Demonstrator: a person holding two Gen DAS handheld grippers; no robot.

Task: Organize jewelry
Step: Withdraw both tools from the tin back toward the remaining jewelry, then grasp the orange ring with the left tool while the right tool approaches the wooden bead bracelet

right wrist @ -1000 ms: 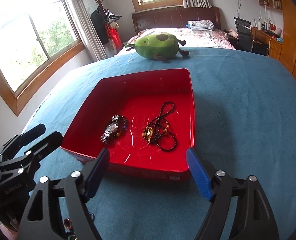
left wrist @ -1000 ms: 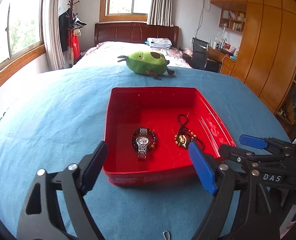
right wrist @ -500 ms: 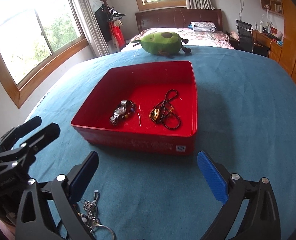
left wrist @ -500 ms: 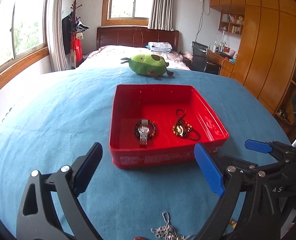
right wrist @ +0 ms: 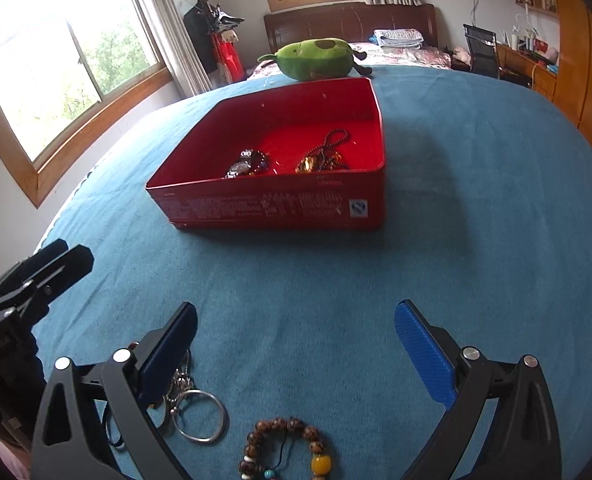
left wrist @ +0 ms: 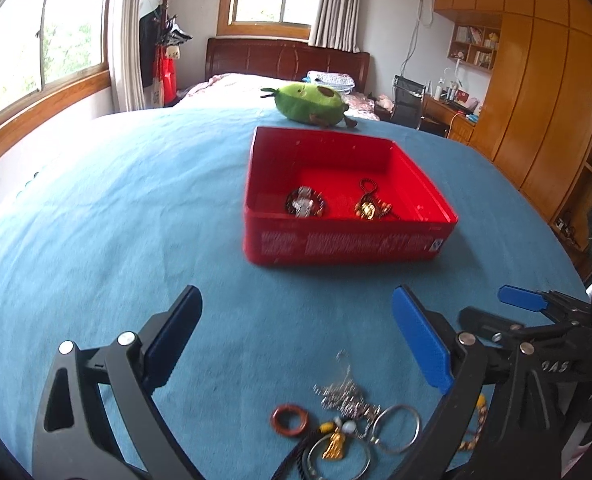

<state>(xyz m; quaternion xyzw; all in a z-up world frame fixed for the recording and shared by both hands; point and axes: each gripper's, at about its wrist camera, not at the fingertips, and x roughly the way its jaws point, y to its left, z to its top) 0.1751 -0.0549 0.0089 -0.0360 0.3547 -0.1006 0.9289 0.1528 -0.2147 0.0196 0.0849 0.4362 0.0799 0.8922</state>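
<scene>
We log, left to right: left tool (left wrist: 291, 344) released, jaws just opening wider, nothing between. Beneath it on blue desk (left wrist: 115, 220): red ring (left wrist: 289, 420), silver chain (left wrist: 346, 394), steel bangles (left wrist: 396, 428). Right tool (right wrist: 296, 354) released, empty; bead bracelet (right wrist: 291, 450) below. Red box (left wrist: 348, 240) farther back holds wristwatch (left wrist: 304, 202), bead necklace (left wrist: 370, 204).
</scene>
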